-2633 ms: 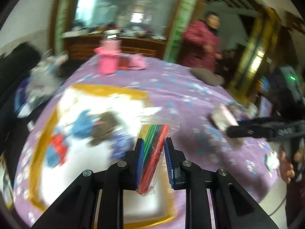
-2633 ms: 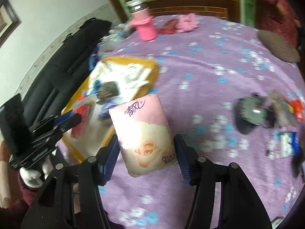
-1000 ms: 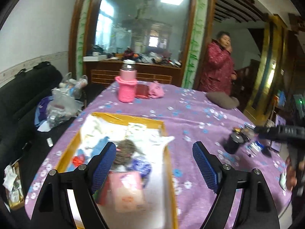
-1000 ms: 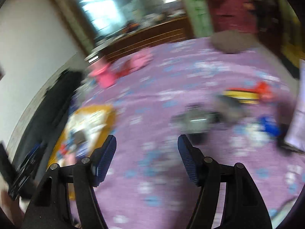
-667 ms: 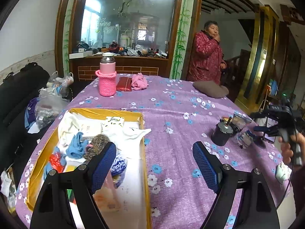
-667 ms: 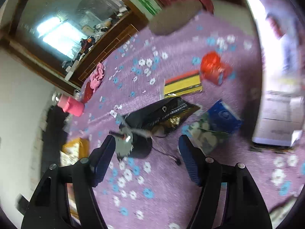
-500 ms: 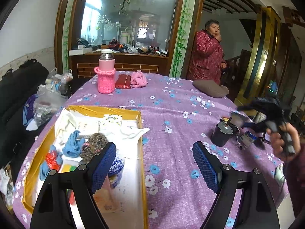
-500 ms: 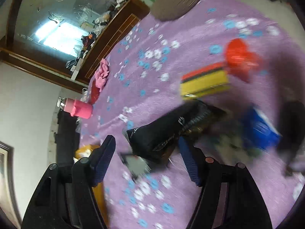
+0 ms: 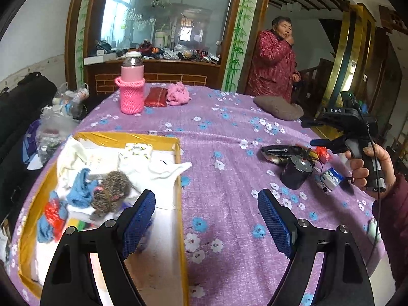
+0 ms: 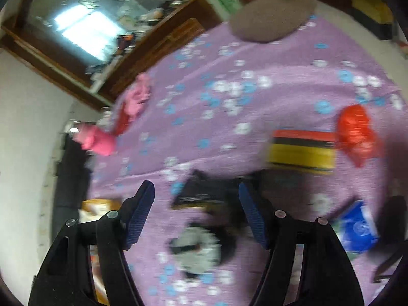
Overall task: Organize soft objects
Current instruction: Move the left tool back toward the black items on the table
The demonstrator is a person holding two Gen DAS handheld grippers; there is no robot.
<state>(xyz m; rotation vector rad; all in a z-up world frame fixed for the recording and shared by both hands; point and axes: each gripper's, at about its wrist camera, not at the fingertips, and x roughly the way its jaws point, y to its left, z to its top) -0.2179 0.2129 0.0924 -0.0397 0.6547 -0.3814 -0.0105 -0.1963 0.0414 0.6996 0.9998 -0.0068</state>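
Observation:
My left gripper (image 9: 206, 220) hangs open and empty over the purple cloth, beside a yellow-rimmed tray (image 9: 178, 178). The tray holds white cloths (image 9: 163, 168), a blue cloth (image 9: 81, 191), a brown knitted ball (image 9: 109, 193) and a red bag (image 9: 53, 216). My right gripper (image 10: 195, 216) is open above a black pouch (image 10: 204, 191) and a blurred round grey-topped can (image 10: 196, 250); it touches neither. The left wrist view shows this gripper (image 9: 307, 133) held in a hand over the same pouch (image 9: 283, 151) and can (image 9: 295, 173).
Around the pouch lie a yellow, red and black pack (image 10: 301, 148), a red plastic bag (image 10: 357, 135) and a blue packet (image 10: 359, 229). A pink bottle (image 9: 131, 89), red wallet (image 9: 155, 97), pink fluff (image 9: 178, 94) and brown cushion (image 9: 278, 107) sit at the far side. A person (image 9: 272, 61) stands behind.
Both grippers held packs at first, a coloured one on the left and tissues on the right; both are now empty. The right gripper swung to the table's right side and sank towards the black pouch.

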